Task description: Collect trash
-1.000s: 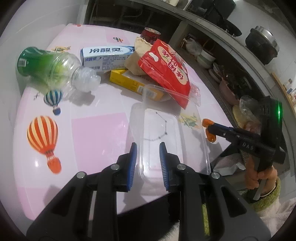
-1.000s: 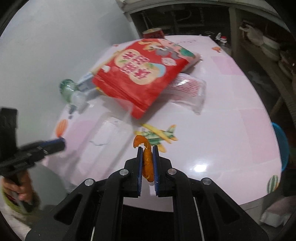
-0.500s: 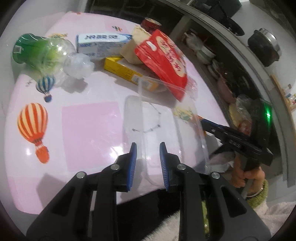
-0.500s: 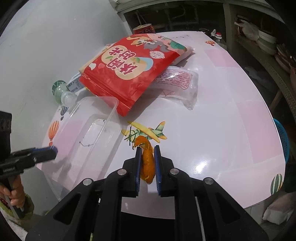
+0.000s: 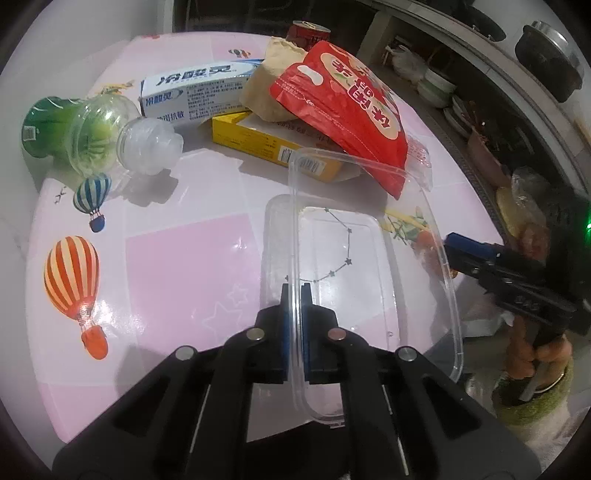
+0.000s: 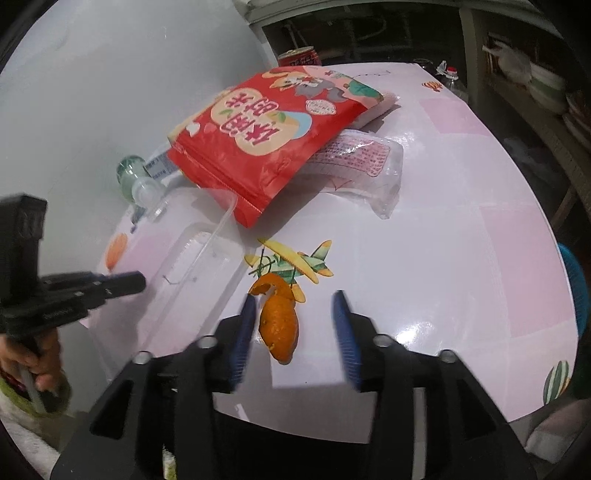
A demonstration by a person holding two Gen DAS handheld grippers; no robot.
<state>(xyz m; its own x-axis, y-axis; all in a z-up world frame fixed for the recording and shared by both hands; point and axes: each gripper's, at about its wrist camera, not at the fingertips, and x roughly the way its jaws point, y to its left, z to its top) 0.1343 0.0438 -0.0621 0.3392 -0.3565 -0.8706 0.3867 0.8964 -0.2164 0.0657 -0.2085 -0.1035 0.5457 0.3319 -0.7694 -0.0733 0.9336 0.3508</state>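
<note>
My left gripper (image 5: 295, 295) is shut on the near rim of a clear plastic container (image 5: 343, 251), which stands tilted on the pink table (image 5: 177, 266). In the right wrist view the container (image 6: 192, 258) sits at the left, with the left gripper (image 6: 129, 282) on it. My right gripper (image 6: 294, 296) has its jaws opening. An orange peel (image 6: 279, 325) lies between them, close to the left pad and clear of the right one. In the left wrist view the right gripper (image 5: 456, 245) is just beyond the container's right wall.
A red snack bag (image 6: 258, 136) lies over a clear wrapper (image 6: 354, 158), a yellow box (image 5: 258, 140) and a toothpaste box (image 5: 195, 92). A green bottle (image 5: 81, 133) lies at the left and a red can (image 5: 308, 29) stands behind. The table edge runs near both grippers.
The left jaws closed onto the container's rim. The right jaws spread apart and let go of the orange peel. The container now stands nearer the right gripper.
</note>
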